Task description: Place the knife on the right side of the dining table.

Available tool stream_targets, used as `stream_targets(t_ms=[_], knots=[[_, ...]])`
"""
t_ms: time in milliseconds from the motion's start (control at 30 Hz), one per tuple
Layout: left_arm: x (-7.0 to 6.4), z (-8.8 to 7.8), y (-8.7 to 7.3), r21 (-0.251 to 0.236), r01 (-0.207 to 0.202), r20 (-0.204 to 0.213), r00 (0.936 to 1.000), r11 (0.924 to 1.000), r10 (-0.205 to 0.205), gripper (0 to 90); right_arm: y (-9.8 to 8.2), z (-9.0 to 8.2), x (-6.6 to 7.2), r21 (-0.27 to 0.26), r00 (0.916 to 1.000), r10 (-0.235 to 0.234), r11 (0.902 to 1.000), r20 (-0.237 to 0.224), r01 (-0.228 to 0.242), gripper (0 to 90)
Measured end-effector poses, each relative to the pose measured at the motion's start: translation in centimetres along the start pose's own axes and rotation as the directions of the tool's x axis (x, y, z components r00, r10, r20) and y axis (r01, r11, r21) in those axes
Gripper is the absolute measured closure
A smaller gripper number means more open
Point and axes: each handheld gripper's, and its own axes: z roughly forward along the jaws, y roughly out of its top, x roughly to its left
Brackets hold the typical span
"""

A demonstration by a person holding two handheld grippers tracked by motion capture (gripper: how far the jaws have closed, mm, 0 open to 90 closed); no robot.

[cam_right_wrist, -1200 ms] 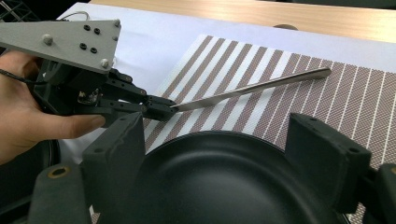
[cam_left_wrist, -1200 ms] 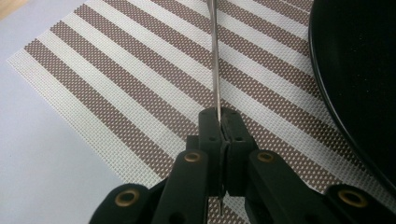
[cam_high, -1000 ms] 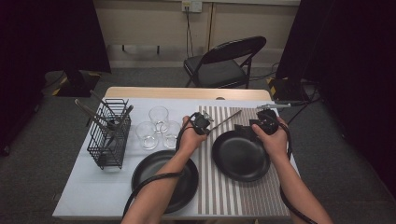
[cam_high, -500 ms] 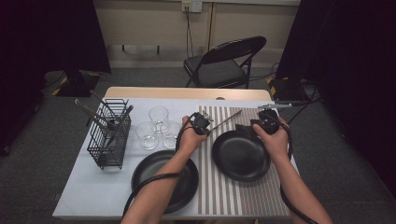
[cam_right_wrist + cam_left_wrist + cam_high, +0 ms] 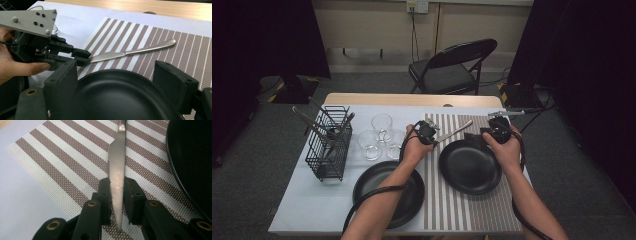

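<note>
A silver table knife (image 5: 455, 130) lies on the striped placemat (image 5: 447, 205), just beyond the right black plate (image 5: 469, 167). My left gripper (image 5: 434, 136) is at the blade end. In the left gripper view the blade (image 5: 117, 170) runs between the two pads, whose jaws have just been opening and stand loosely around it, with my left gripper (image 5: 117, 182) low over the mat. My right gripper (image 5: 115, 72) is open wide over the far rim of the plate (image 5: 120, 100), facing the knife (image 5: 130, 53) and the left gripper's fingertips (image 5: 83, 57).
A second black plate (image 5: 387, 192) sits at the front left of the mat. Three clear glasses (image 5: 382, 122) stand behind it. A black wire basket (image 5: 329, 147) with utensils is at the left. A folding chair (image 5: 452, 67) stands behind the table.
</note>
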Motion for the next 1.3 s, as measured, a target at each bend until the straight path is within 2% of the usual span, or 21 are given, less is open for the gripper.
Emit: stream_targets(t_ms=[300,467,700,867,1300], knots=[[0.3,-0.2,0.0,-0.006,0.027,-0.009,0.9996,0.9996,-0.027,68.9,-0.2,0.0,-0.1,-0.002,1.0,0.002,1.0,0.0,-0.002,19.6],[0.3,0.0,-0.1,0.0,0.031,-0.003,0.9995,0.9995,-0.031,70.3,-0.2,0.0,-0.1,-0.001,1.0,0.003,1.0,0.0,-0.003,19.6],[0.3,0.2,0.2,0.008,0.072,-0.002,0.9974,0.9974,-0.072,75.1,0.0,-0.1,-0.1,-0.003,1.0,0.003,1.0,0.001,-0.003,19.6],[0.4,0.3,0.5,0.024,0.075,-0.002,0.9971,0.9969,-0.075,75.2,0.1,-0.1,-0.1,-0.004,1.0,-0.001,1.0,-0.004,0.001,19.6],[0.4,1.0,1.2,0.018,0.064,0.003,0.9979,0.9978,-0.064,75.3,-0.1,-0.2,-0.7,-0.002,1.0,0.007,1.0,0.0,-0.007,19.7]])
